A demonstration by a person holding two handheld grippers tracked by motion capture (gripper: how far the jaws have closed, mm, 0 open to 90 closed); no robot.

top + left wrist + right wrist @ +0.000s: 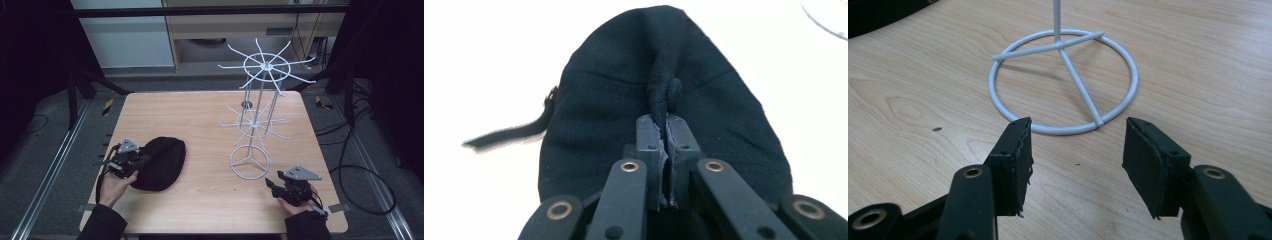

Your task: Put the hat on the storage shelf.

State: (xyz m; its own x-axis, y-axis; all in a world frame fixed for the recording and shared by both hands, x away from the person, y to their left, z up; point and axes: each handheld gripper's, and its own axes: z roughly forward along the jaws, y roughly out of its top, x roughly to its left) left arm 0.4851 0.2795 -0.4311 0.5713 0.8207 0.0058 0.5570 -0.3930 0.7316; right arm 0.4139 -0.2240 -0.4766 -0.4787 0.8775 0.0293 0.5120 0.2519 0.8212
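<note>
My left hand-held gripper is clamped tight on a pinched fold of the black cap; in the left gripper view the fold bunches up out of the pads at centre frame, cap body spreading behind it, and a strap end trails off at mid-left. In the high view the left hand-held gripper sits lower left of the frame, at the cap's left edge, cap lying flat on the counter. My right hand-held gripper is lower right in the high view, jaws wide with nothing between them, low over the wood. In the right gripper view the pads frame bare counter just short of the stand's base ring. Farther back, centre-right in the high view, the white wire stand rises with a lower spoke tier and a top spoke wheel at upper centre-right. Step in hand, as I read it: lift the cap and get it onto a spoke. To do it well I should keep the pinch firm, since it's only a thin fold and could slip; raise straight up before swinging right so the cap clears the counter; use the right hand-held gripper to steady the base ring or open the cap's rim; approach a spoke tip from outside so fabric doesn't snag neighbouring spokes or tip the light stand.
</note>
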